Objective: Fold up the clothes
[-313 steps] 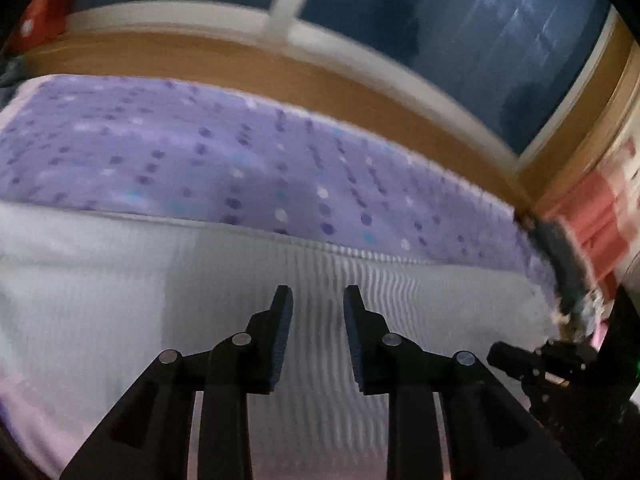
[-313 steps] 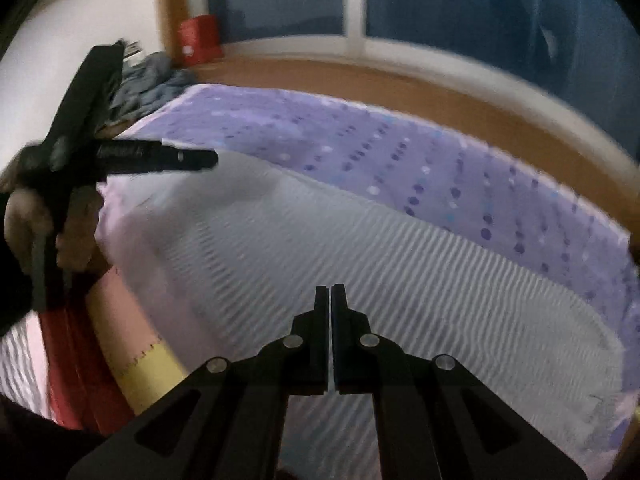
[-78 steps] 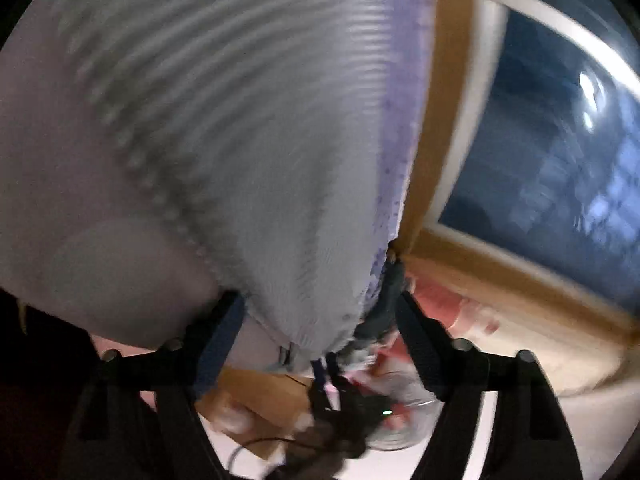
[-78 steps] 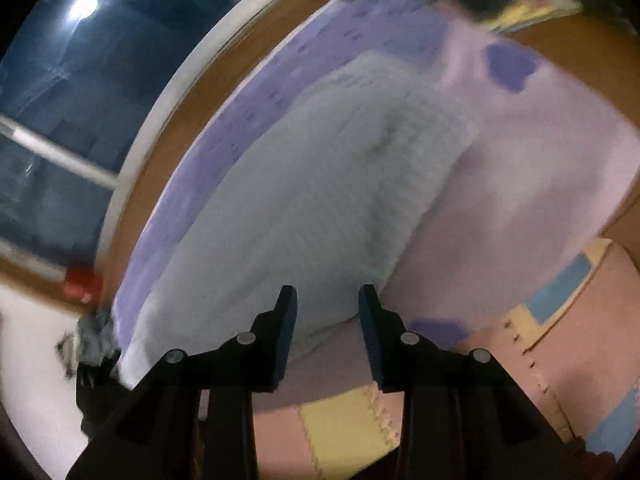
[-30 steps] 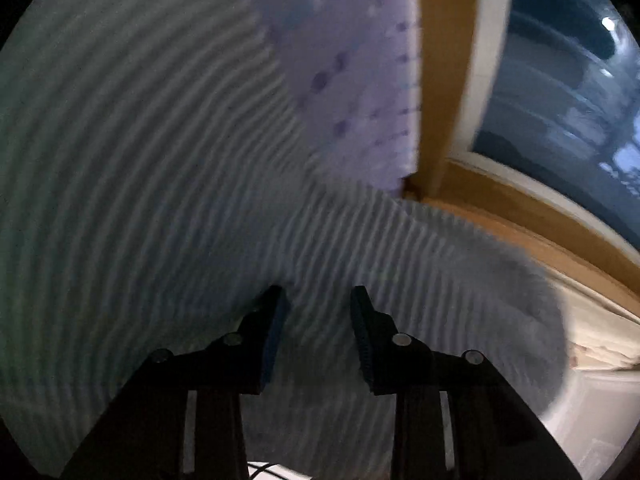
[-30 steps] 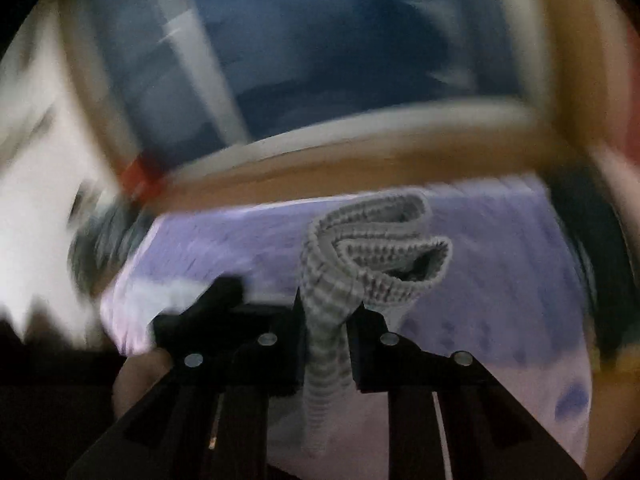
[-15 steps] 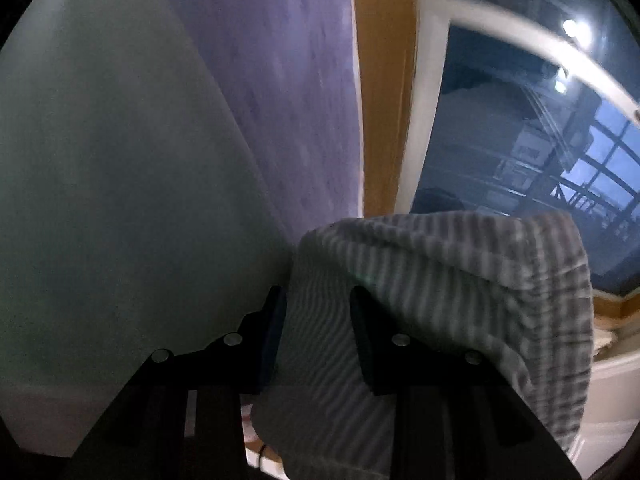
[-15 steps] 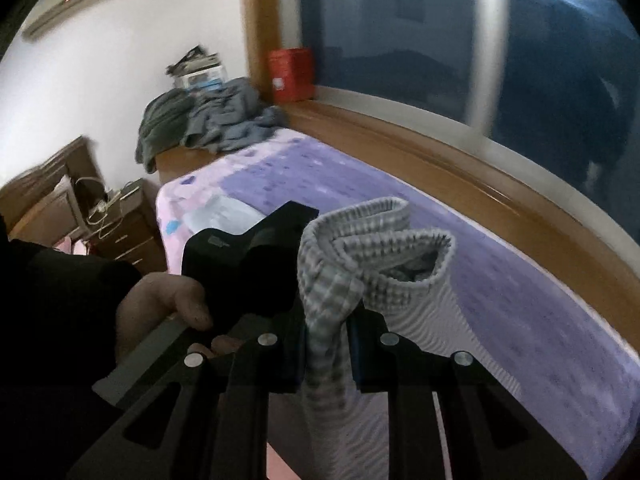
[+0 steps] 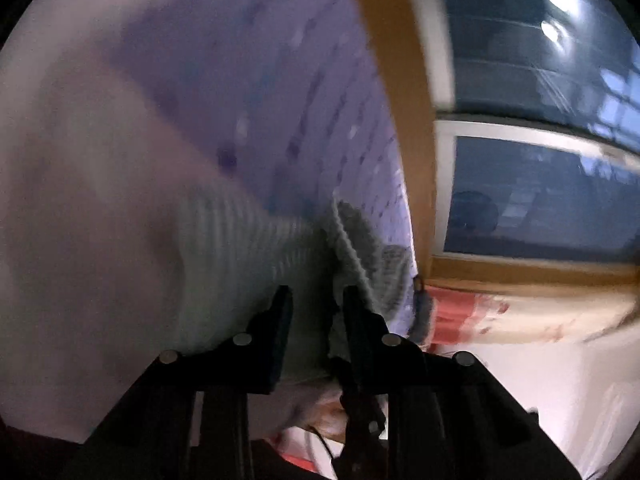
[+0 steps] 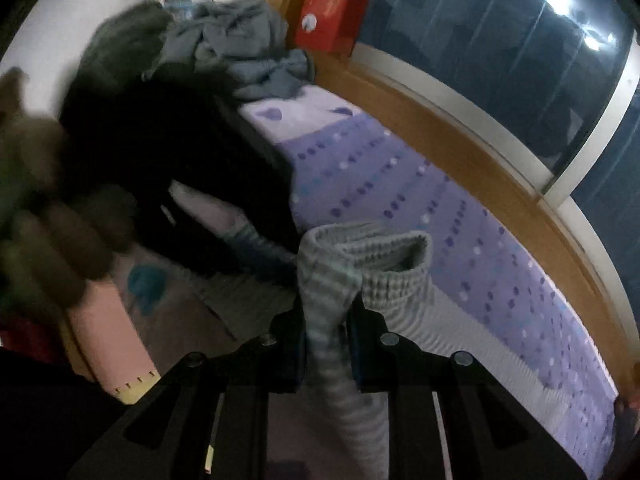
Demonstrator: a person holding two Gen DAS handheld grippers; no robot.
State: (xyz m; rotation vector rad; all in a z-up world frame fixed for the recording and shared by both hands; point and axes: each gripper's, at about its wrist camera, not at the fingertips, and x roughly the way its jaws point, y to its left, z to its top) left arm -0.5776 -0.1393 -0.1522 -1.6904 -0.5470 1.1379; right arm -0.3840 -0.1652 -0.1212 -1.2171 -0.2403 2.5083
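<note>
— Clothes on the go: one garment [image 10: 340, 280], a pale grey-green ribbed knit, soft and bunched into a thick roll of folds. It sat right between the fingers of the right gripper [image 10: 326, 320], which were pinched tight on it, the rolled edge standing up just ahead of the tips and a tail hanging down behind them.

— And the other tongs?

— The left gripper [image 9: 314, 300] had the same garment between its fingers too; its jaws had just been closing, narrow by then. Whether the pads truly pressed the cloth I couldn't tell, the view was smeared.

— What lay ahead of them?

— One purple bedsheet [image 10: 440, 216] with rows of small dots, flat beyond the right gripper's tips. One wooden sill [image 10: 460, 136] past it, and dark window glass [image 10: 500, 40]. Farther ahead and left, one heap of crumpled grey-blue clothes [image 10: 248, 44], with one red box [image 10: 330, 16] just beside it. One hand [image 10: 52, 232], blurred, showed left of the right gripper.
</note>
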